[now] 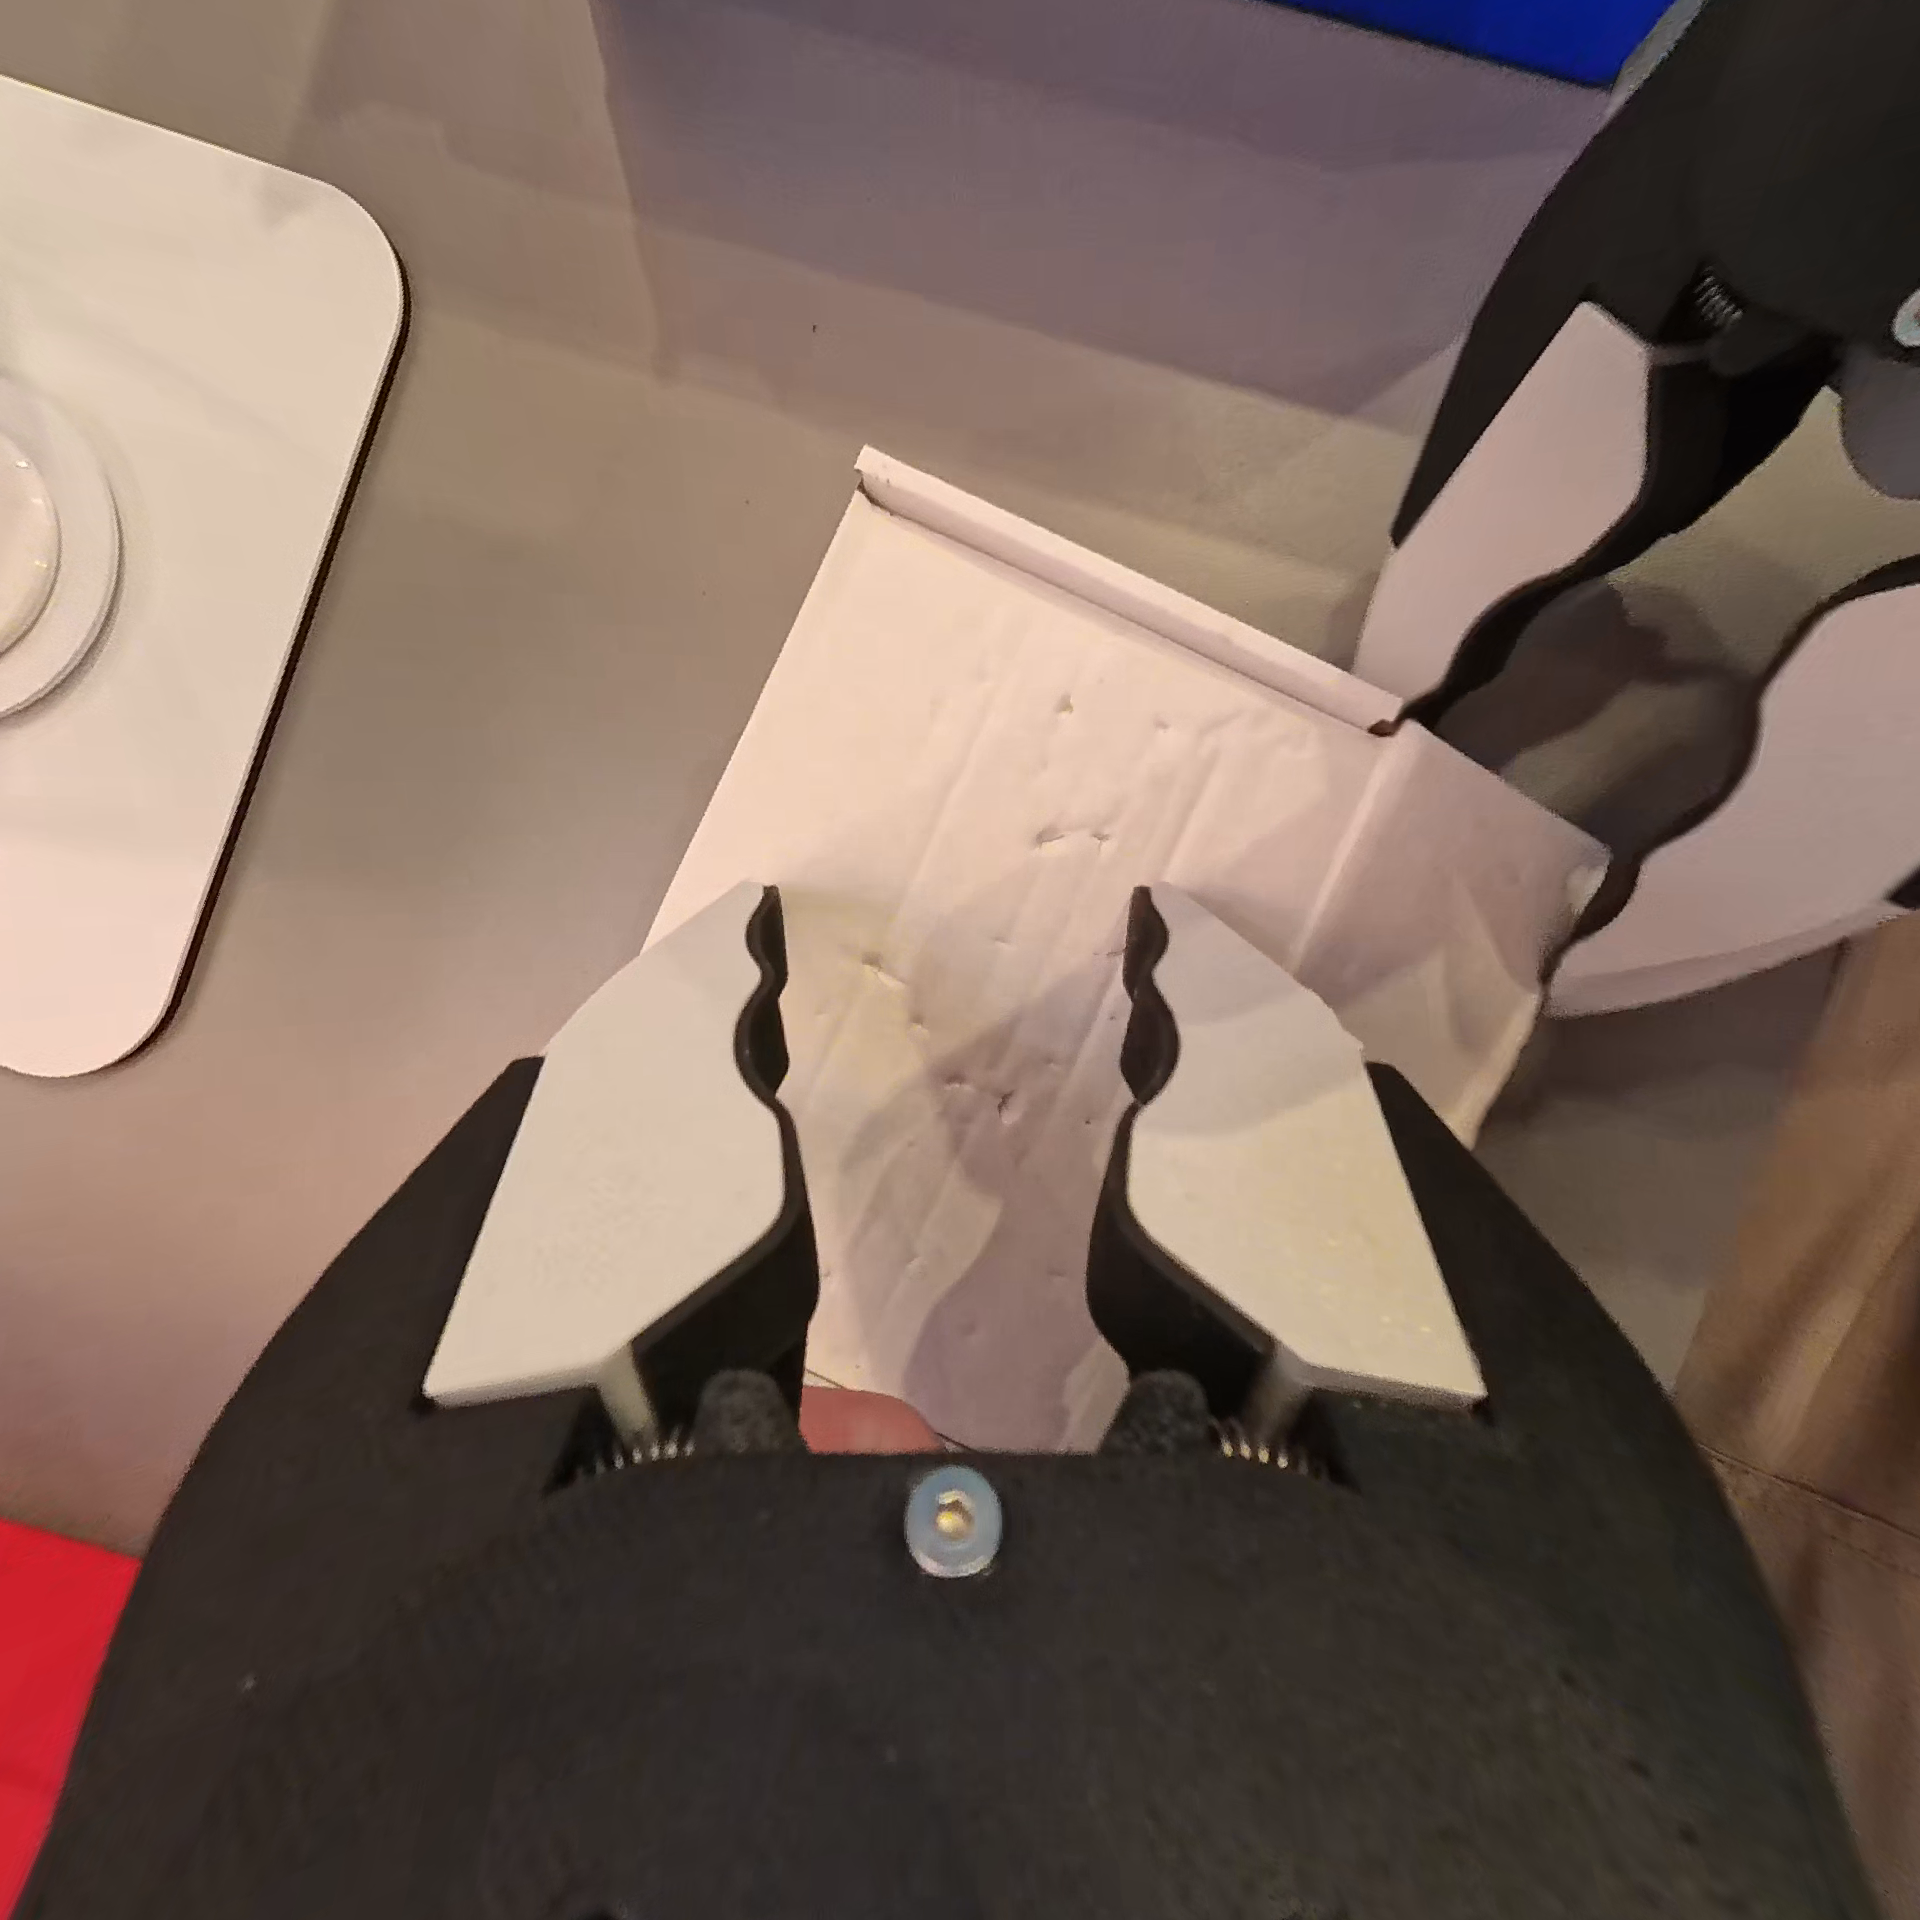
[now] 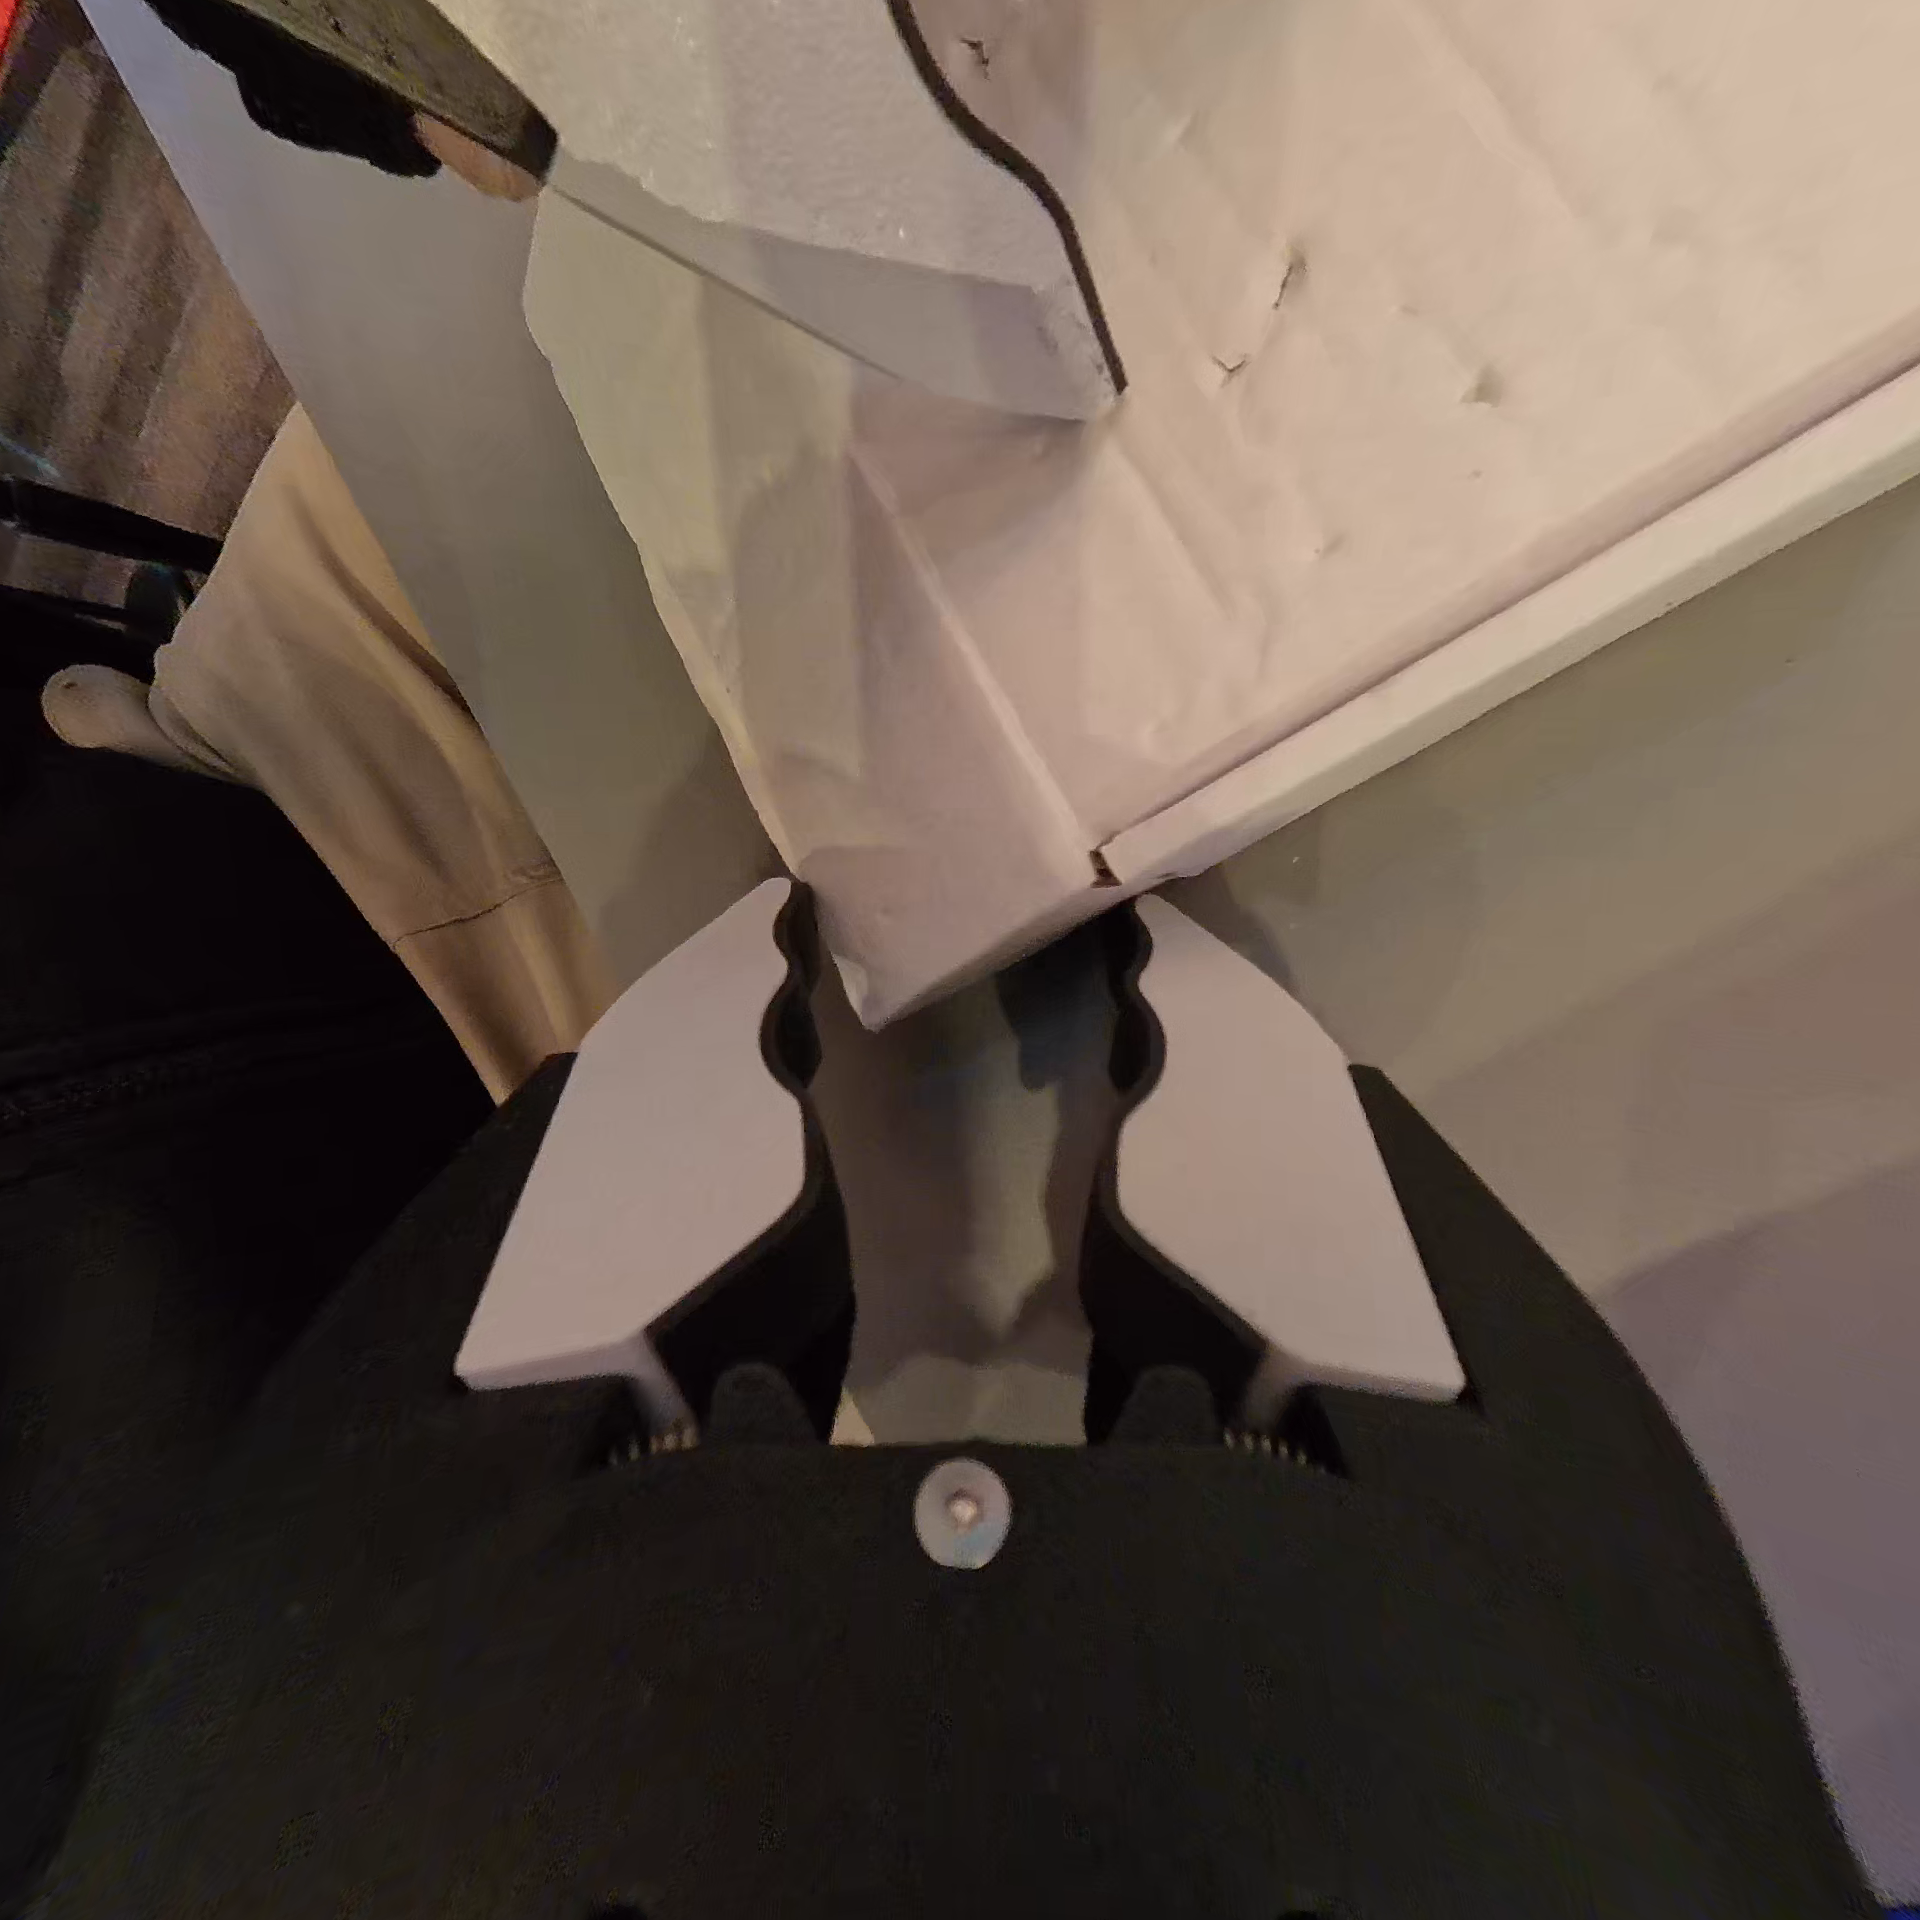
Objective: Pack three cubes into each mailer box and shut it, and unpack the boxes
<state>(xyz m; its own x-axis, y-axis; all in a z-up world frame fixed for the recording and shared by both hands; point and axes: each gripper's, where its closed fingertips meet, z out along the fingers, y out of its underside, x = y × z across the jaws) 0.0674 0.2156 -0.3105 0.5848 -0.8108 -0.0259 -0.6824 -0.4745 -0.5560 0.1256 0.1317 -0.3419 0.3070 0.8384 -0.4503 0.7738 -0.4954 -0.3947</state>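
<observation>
A white mailer box (image 1: 1039, 831) lies on the grey table with its dented lid down. My left gripper (image 1: 954, 904) is open and hovers just over the lid's near part, holding nothing. My right gripper (image 1: 1507, 816) is open at the box's far right corner, one finger on each side of it. In the right wrist view that box corner (image 2: 935, 883) sits between the tips of my right gripper (image 2: 966, 904), with the left tip touching it. One finger (image 2: 831, 208) of the left gripper shows above the lid. No cubes show inside.
A white rounded board (image 1: 208, 520) with a clear round thing on it lies to the left. A second white box (image 1: 1039, 208) stands behind. A white round disc (image 1: 1818, 779) lies under the right gripper. A red thing (image 1: 52, 1662) and a blue thing (image 1: 1538, 42) show at the edges.
</observation>
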